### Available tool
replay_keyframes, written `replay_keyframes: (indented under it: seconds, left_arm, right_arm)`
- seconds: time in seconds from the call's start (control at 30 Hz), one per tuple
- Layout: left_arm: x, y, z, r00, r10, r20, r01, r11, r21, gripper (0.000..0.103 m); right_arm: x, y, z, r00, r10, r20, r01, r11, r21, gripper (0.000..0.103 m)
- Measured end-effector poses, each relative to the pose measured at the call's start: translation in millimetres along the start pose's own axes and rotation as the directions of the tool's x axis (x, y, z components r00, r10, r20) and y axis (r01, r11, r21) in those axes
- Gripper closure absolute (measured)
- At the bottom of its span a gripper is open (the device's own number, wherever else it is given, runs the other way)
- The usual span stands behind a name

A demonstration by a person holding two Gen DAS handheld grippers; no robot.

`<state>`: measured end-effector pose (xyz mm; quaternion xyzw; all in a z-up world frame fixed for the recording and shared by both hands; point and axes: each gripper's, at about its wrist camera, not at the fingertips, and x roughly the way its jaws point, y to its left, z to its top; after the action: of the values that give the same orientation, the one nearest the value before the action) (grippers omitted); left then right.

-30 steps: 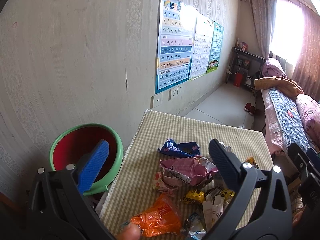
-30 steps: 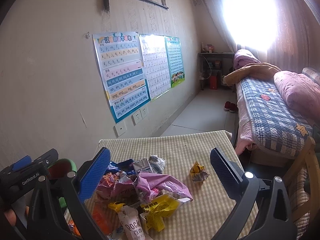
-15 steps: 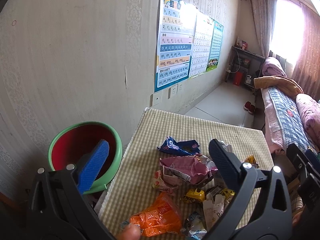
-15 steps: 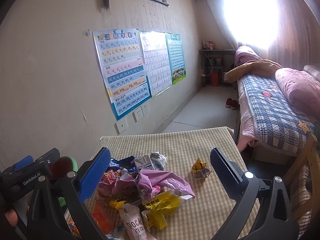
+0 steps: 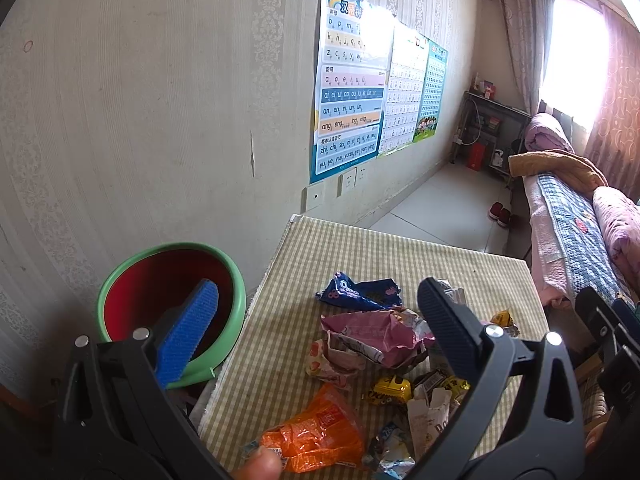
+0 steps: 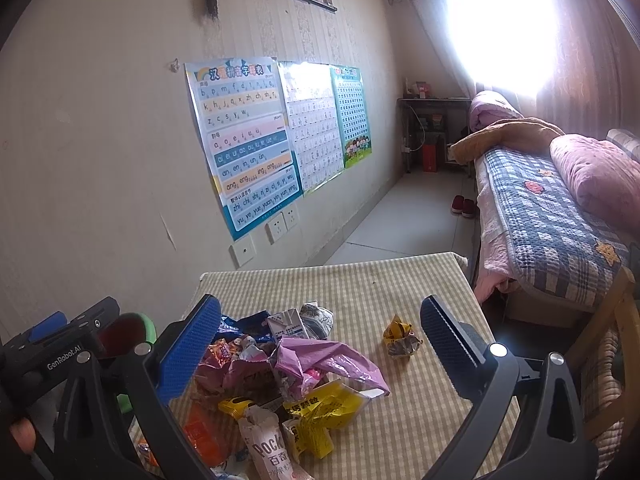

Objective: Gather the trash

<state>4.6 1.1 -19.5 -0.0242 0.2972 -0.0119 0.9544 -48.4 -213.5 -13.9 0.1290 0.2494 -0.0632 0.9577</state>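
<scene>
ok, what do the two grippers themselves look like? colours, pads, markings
Both match: black plastic frames with triangular cut-outs and silver screw heads. On each, the left gripper and the right gripper, the left-side finger has a bright blue ribbed pad, the other a dark navy one. White "GenRobot.AI" lettering marks the left gripper's body. No cables or sleeves visible.

Green plastic bin with red inside (image 5: pixel 236 304): my left tong's blue pad covers part of its opening; its base is cut off.
Crumpled orange foil wrapper (image 5: pixel 320 436): a fingertip overlaps its near edge.
White Pocky packet (image 6: pixel 266 446): bottom cut off.
Window (image 6: pixel 500 20): blown out by glare.
</scene>
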Motion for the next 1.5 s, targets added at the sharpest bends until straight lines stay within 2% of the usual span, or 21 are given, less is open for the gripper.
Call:
replay_keyframes:
  seconds: [0.33, 0.57, 0.67, 0.77, 0.83, 0.93, 1.0, 1.1, 1.17, 1.33, 1.4, 1.47, 1.5]
  left_arm:
    - [1.6, 5.7, -4.6, 1.000, -0.021, -0.019, 0.021, 1.000, -0.004, 0.005]
    - [12.7, 14.4, -29.6, 0.997, -0.016, -0.078, 0.019, 0.999, 0.043, 0.005]
    - [25.5, 19.7, -49.6, 0.989, -0.007, -0.146, 0.012, 0.999, 0.036, 0.005]
    - [42.9, 26.5, -71.9, 0.968, -0.003, -0.250, 0.008, 1.000, 0.017, 0.007]
    - [53.5, 29.8, -84.5, 0.953, -0.011, -0.303, 0.018, 1.000, 0.020, 0.015]
    - [66.3, 30.5, -94.7, 0.928, -0.045, -0.371, 0.051, 0.999, 0.008, 0.022]
    - [74.2, 28.4, -101.6, 0.908, -0.070, -0.414, 0.076, 0.997, -0.001, 0.026]
    - [84.7, 24.3, -113.7, 0.872, -0.099, -0.479, 0.108, 0.994, -0.009, 0.037]
    - [88.9, 23.8, -117.1, 0.854, -0.109, -0.509, 0.117, 0.993, -0.017, 0.040]
    - [103.2, 23.7, -131.3, 0.792, -0.146, -0.592, 0.141, 0.989, -0.055, 0.049]
    - [104.5, 23.0, -134.2, 0.781, -0.160, -0.604, 0.153, 0.986, -0.064, 0.050]
    - [103.6, 22.4, -135.1, 0.778, -0.182, -0.601, 0.172, 0.982, -0.074, 0.062]
    - [102.4, 22.9, -135.3, 0.776, -0.195, -0.600, 0.183, 0.980, -0.081, 0.073]
  right_arm:
    - [2.1, 5.1, -2.9, 0.999, 0.022, -0.023, -0.023, 0.999, -0.042, 0.007]
    - [23.0, 6.9, -24.7, 0.984, 0.077, -0.158, -0.087, 0.995, -0.054, 0.007]
    - [32.8, 4.7, -37.1, 0.971, 0.094, -0.219, -0.106, 0.993, -0.047, 0.007]
    - [44.3, 3.5, -50.3, 0.945, 0.135, -0.299, -0.145, 0.989, -0.012, 0.013]
    - [49.1, 5.8, -61.1, 0.925, 0.159, -0.345, -0.171, 0.985, -0.002, 0.017]
    - [56.4, 11.8, -78.0, 0.891, 0.184, -0.414, -0.205, 0.979, -0.004, 0.024]
    - [64.0, 14.3, -89.4, 0.860, 0.206, -0.467, -0.227, 0.974, 0.012, 0.028]
    - [77.1, 19.5, -103.9, 0.796, 0.239, -0.556, -0.260, 0.965, 0.042, 0.038]
    - [83.5, 21.0, -112.0, 0.766, 0.267, -0.585, -0.278, 0.958, 0.074, 0.043]
    - [99.9, 22.9, -128.3, 0.725, 0.293, -0.624, -0.294, 0.950, 0.105, 0.060]
    - [104.7, 21.5, -133.4, 0.712, 0.300, -0.635, -0.296, 0.948, 0.117, 0.066]
    - [101.8, 22.2, -131.4, 0.709, 0.319, -0.629, -0.314, 0.941, 0.124, 0.069]
    - [99.6, 24.5, -130.0, 0.712, 0.330, -0.620, -0.329, 0.937, 0.121, 0.070]
